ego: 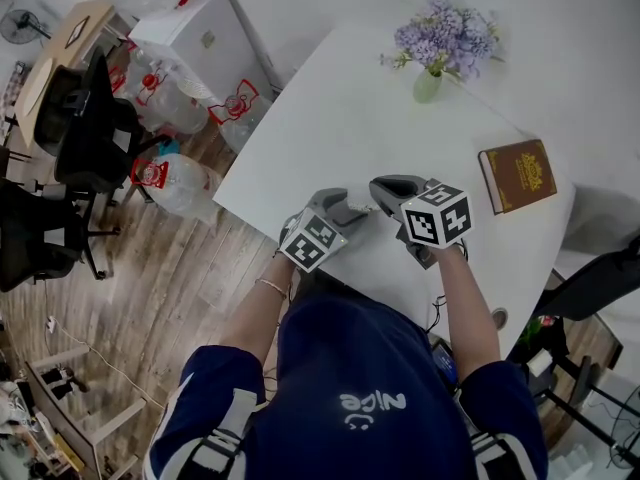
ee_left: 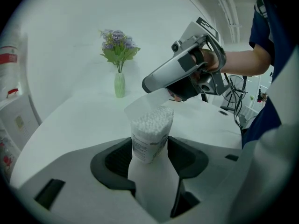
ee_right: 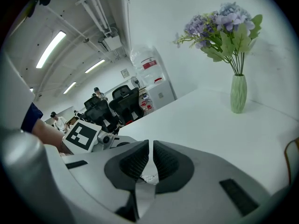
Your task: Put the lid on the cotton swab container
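1. Setting: an office with a wood-plank floor (ego: 180, 298) and black office chairs (ego: 80, 133). Work is at the near edge of a white table (ego: 400, 118), which also carries a pale green vase of purple flowers (ego: 435, 53) and a brown hardcover book (ego: 517, 175), both well apart from the work.
2. Task item: the clear plastic cotton swab container (ee_left: 150, 134), packed with white swabs, is upright and off the table, clamped by its lower body between the pads of the left gripper (ee_left: 149, 153).
3. Lid: the thin translucent lid (ee_left: 142, 105) sits tilted at the container's open top. The right gripper (ee_right: 149, 164) pinches it, with its jaws nearly together on the thin edge.
4. Judgement on the step in hand, seating the lid:
   - Hold the container steady and upright.
   - Bring the lid level over the rim before pressing down, so no swab tips are trapped.
   - Press squarely. A pinch on one edge is likely to tip the lid.
5. Limits of view:
   - In the head view the two grippers hide both container and lid.
   - It cannot be told whether the lid is hinged to the container or separate, or whether any edge already touches the rim.
   - The container's base is cut off behind the left gripper's jaws.
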Motion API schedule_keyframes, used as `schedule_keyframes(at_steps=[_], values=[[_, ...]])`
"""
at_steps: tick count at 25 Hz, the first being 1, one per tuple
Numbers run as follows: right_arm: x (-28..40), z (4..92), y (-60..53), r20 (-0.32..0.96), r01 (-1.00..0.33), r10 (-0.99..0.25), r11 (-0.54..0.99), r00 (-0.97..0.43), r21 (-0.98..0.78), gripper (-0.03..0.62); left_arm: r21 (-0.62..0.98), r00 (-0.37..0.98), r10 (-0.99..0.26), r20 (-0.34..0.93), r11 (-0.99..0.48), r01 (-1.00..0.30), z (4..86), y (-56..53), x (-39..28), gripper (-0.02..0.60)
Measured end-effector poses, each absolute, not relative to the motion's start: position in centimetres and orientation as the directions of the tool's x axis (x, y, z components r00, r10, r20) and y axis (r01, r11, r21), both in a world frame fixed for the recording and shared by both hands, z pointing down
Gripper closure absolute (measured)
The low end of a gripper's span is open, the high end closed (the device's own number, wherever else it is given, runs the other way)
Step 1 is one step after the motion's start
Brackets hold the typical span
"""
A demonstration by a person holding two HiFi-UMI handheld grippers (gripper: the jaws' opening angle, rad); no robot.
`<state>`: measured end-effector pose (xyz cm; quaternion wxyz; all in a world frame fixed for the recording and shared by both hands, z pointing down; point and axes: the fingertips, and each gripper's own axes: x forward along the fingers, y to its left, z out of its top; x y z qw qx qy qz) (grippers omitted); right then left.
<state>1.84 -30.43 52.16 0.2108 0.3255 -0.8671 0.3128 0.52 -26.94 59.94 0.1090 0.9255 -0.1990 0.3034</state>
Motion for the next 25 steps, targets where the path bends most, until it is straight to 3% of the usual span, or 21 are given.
schedule_keyframes(at_steps=[25], values=[[1.0, 53.1, -27.4, 0.599, -0.748, -0.54, 0.644, -0.591, -0.158, 0.534, 0.1, 0.738, -0.304, 0.603, -0.889, -0.448, 60.0, -26.8, 0.5, 0.324]])
